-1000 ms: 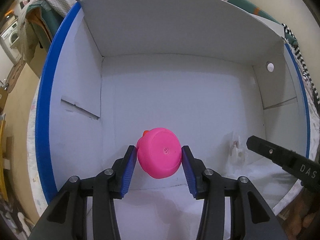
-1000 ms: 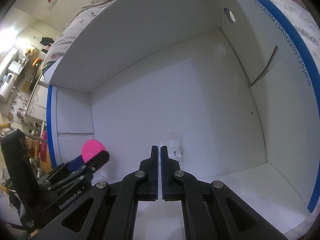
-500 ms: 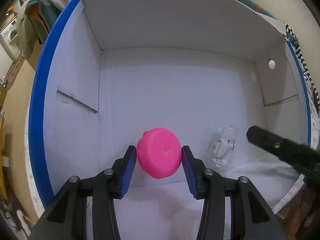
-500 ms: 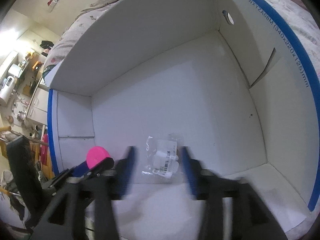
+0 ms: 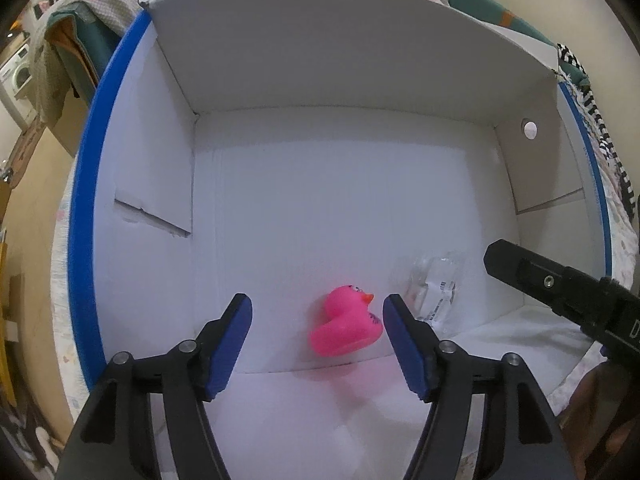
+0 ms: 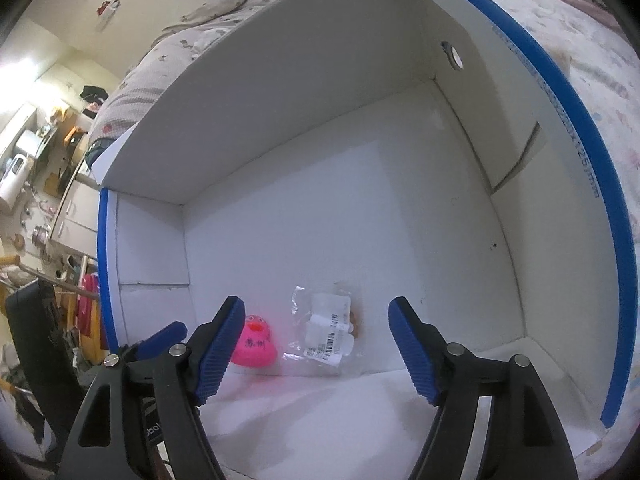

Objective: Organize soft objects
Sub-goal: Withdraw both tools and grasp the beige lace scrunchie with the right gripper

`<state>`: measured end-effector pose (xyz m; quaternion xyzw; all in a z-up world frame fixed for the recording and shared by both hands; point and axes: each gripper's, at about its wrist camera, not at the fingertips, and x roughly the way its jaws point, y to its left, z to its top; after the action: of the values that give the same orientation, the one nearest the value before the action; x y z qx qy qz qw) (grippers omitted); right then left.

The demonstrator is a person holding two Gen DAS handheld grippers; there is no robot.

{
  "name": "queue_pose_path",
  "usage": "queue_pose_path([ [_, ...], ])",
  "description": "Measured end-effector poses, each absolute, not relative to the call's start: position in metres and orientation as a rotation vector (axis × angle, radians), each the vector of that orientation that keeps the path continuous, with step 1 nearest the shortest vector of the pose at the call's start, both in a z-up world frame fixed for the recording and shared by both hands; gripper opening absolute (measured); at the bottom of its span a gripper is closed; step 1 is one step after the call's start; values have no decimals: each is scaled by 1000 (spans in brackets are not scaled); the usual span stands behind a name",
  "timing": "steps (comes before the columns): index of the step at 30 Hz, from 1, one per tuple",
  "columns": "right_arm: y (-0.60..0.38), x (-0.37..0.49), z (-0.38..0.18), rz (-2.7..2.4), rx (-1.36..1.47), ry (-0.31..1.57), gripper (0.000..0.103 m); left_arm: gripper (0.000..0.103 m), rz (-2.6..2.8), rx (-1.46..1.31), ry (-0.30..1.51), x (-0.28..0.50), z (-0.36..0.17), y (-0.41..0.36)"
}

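A pink rubber duck [image 5: 346, 322] lies on the floor of a white cardboard box with a blue rim [image 5: 84, 184], near its front wall. It also shows in the right wrist view [image 6: 256, 346]. A clear plastic bag with a barcode label [image 5: 434, 290] lies just right of the duck, and also shows in the right wrist view [image 6: 326, 330]. My left gripper [image 5: 318, 328] is open above the duck, its blue pads apart from it. My right gripper [image 6: 314, 338] is open above the bag and empty.
The box [image 6: 568, 152] sits on a patterned bed cover [image 6: 600, 60]. Bedding and clothes lie behind it [image 5: 80, 20]. The right gripper's body [image 5: 560, 288] reaches in over the box's right side. A cluttered room [image 6: 36, 168] lies to the left.
My left gripper opened and let the pink duck drop onto the box floor. My right gripper opened and released the clear bag, which now lies beside the duck.
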<state>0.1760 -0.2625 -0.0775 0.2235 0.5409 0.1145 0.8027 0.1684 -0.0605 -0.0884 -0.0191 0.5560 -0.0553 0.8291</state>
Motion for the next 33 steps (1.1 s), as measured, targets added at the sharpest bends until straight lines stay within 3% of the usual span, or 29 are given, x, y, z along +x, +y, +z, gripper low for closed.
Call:
queue_pose_path([
  [23, -250, 136, -29, 250, 360, 1032, 79, 65, -26, -77, 1030, 109, -19, -25],
  [33, -250, 95, -13, 281, 323, 1014, 79, 65, 24, -72, 1018, 72, -13, -4],
])
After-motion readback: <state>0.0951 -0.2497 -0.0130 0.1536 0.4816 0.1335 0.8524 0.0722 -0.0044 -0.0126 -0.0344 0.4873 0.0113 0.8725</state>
